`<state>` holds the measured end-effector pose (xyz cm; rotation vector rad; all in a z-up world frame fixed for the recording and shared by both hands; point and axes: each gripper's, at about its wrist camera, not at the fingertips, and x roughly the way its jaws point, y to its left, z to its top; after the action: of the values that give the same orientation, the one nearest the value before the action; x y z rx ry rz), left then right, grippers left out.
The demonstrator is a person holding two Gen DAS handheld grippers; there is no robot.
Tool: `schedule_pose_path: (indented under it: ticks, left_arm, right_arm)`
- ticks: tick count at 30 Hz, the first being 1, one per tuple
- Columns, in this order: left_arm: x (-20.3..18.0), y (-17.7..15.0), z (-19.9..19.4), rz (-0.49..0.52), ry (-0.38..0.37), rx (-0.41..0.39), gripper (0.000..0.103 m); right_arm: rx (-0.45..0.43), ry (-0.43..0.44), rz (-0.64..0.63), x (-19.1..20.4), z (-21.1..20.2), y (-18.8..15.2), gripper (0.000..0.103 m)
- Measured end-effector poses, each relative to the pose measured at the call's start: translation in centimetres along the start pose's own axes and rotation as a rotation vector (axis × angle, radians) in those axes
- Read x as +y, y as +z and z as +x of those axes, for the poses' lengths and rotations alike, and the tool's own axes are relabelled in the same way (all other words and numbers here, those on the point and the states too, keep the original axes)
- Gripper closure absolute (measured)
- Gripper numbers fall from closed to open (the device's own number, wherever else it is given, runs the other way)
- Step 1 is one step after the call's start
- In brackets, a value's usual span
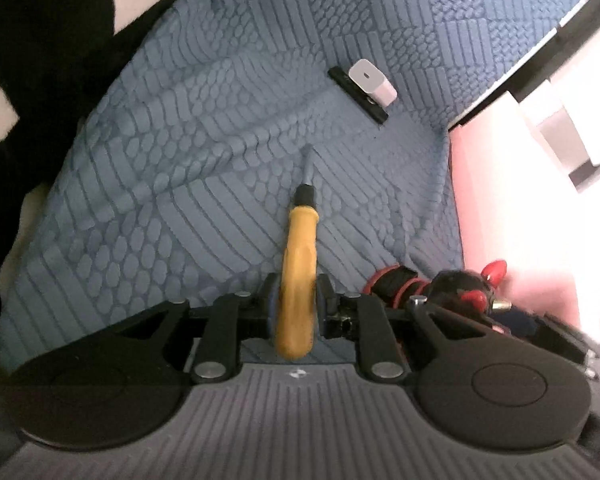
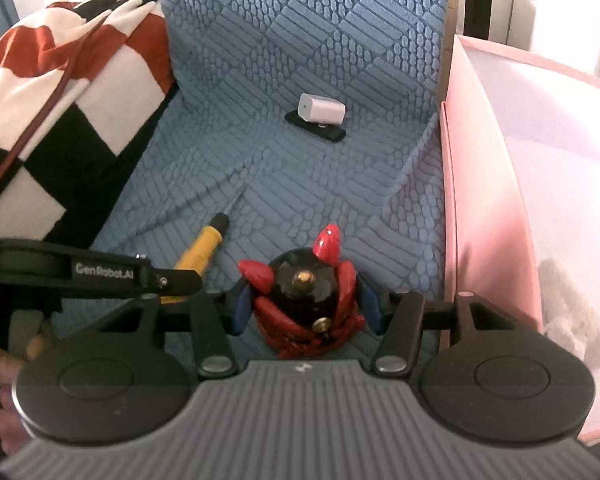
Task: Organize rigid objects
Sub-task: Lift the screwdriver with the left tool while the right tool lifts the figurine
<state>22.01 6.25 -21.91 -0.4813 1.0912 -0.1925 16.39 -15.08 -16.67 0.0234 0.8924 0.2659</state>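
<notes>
Left tongs (image 1: 296, 306): I read them clamped on the yellow handle of a screwdriver (image 1: 298, 264), pads pressed to both sides, shaft pointing away over the bed cover (image 1: 180, 140). From the right wrist view the same handle sticks out past the left tongs at lower left.

Right tongs (image 2: 306, 306): closed around a black-and-red figurine (image 2: 304, 300), blue pads against its flanks, a red pointed piece sticking up at the far side. In the left wrist view I see the figurine just right of the left tongs.

Further out, on the blue textured bed cover: a white charger block (image 2: 322, 110) lying on a flat black strip (image 2: 320, 128), well apart from both tongs.

Right edge: a pink box (image 2: 484, 184), open, wall touching the cover. Left: a red, white and black checked blanket (image 2: 60, 92).
</notes>
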Motion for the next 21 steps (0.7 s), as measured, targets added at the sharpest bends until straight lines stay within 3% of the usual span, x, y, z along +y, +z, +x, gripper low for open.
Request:
schedule_pose_path:
  ticks: [4, 7, 14, 21]
  left_arm:
    - [0.7, 0.5, 0.1, -0.069, -0.045, -0.002, 0.073]
    - [0.5, 0.9, 0.0, -0.061, -0.047, -0.02, 0.066]
    - [-1.1, 1.1, 0.6, 0.041, 0.005, -0.027, 0.066]
    - [-2.9, 0.9, 0.9, 0.175, 0.055, -0.036, 0.066]
  right_arm:
    - [-0.007, -0.023, -0.067, 0.5, 0.1, -0.3, 0.044]
    - [0.012, -0.018, -0.056, 0.3, 0.7, -0.2, 0.042]
    - [0.067, -0.004, -0.026, -0.2, 1.9, -0.1, 0.042]
    - [0.039, -0.022, -0.076, 0.5, 1.7, 0.3, 0.042]
